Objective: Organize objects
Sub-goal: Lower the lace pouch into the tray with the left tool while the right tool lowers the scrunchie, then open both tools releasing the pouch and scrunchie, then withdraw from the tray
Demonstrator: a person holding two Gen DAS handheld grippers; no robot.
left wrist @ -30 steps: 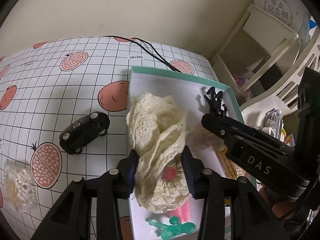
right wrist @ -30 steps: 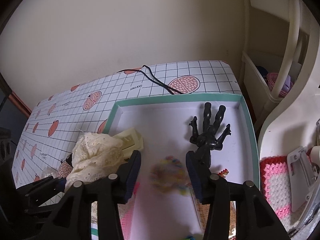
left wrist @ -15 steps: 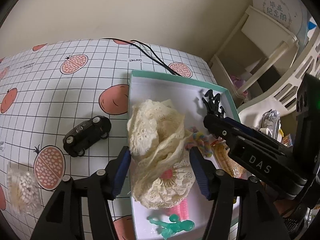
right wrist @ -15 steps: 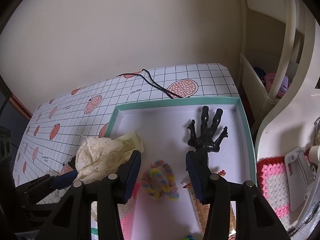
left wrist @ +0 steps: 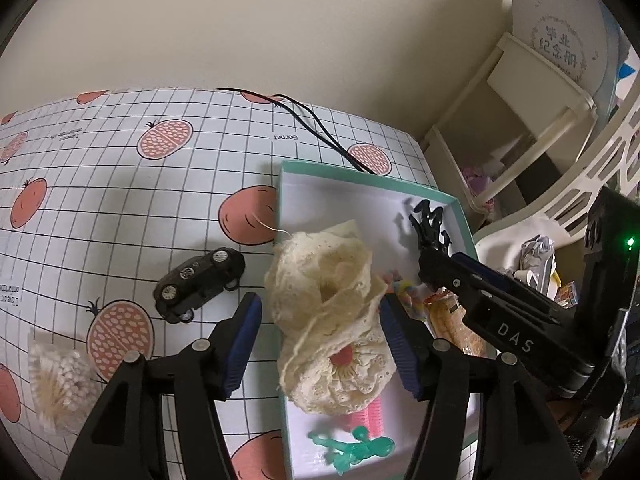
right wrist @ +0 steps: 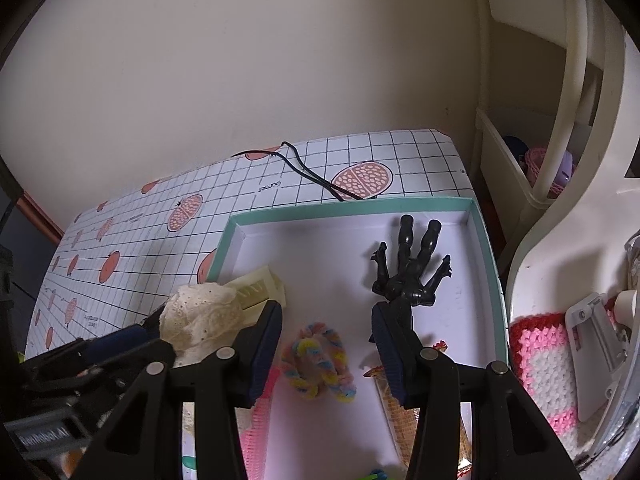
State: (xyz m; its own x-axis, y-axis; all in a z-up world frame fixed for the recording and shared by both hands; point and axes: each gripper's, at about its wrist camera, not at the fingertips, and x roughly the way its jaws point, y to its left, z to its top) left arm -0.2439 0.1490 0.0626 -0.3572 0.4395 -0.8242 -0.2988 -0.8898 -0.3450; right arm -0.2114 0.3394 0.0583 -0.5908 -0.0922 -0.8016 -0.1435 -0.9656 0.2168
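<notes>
Left claw [left wrist: 320, 344] wide open, lace cloth [left wrist: 324, 304] between

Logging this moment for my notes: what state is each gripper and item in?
Left gripper: open, straddling lace.
Right gripper: open, empty.
Cream lace fabric: crumpled, released in box.
Teal-rimmed white box: lidless.
Black toy car: upright on tablecloth.
Pastel chenille loop: lying in box.

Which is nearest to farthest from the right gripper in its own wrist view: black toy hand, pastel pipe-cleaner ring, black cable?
1. Pastel pipe-cleaner ring, between the right gripper's open fingers.
2. Black toy hand, ahead, by the right finger.
3. Black cable, on the mat beyond the box.
</notes>
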